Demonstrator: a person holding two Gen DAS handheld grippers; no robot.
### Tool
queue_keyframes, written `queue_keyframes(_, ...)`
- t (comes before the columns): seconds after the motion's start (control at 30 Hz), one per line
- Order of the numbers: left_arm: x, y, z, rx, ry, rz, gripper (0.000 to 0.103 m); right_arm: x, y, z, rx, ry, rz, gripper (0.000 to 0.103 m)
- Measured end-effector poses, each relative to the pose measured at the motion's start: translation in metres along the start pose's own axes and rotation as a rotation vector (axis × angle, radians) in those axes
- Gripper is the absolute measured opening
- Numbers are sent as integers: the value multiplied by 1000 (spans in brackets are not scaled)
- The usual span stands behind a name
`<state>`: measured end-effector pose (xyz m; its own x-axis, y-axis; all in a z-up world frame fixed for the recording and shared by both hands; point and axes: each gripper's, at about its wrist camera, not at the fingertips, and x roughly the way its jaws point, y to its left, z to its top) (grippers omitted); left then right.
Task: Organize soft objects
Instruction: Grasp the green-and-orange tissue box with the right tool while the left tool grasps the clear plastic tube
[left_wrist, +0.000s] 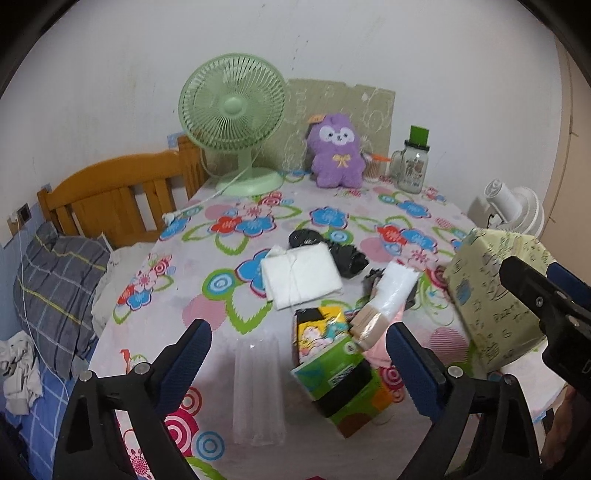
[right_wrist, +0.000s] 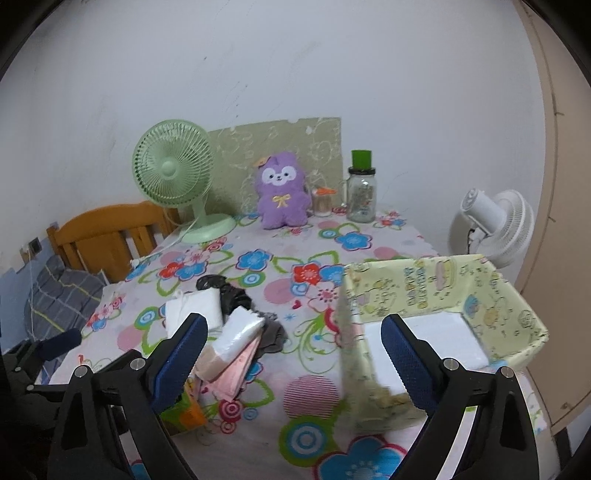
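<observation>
Between pile (right_wrist: 236, 332) and box (right_wrist: 436, 295) (bare cloth)

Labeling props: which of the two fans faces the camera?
The green fan on the table, grille toward us, beside the purple plush. The white fan, off the table's right edge, shows its back.

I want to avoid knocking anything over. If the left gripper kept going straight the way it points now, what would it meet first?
Most likely the green tissue pack, which lies between the open fingers of the left gripper and nearest of the pile. Depth is hard to judge; the clear plastic piece beside it may be as close.
</observation>
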<state>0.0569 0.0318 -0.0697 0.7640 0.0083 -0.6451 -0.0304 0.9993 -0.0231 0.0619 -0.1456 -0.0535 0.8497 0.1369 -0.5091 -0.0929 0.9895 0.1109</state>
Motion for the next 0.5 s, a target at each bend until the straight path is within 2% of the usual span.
queue_keyframes(0.13,10,8,-4,-4,25,-2,96,11,14,-2,-18,30,18,93)
queue_keyframes(0.4,26,24,-13,-9,80,13,96,30,40,-7,-56,76,50,92)
queue_keyframes(0.5,34,29,-16,10,110,37,92,35,50,-12,-75,95,61,92)
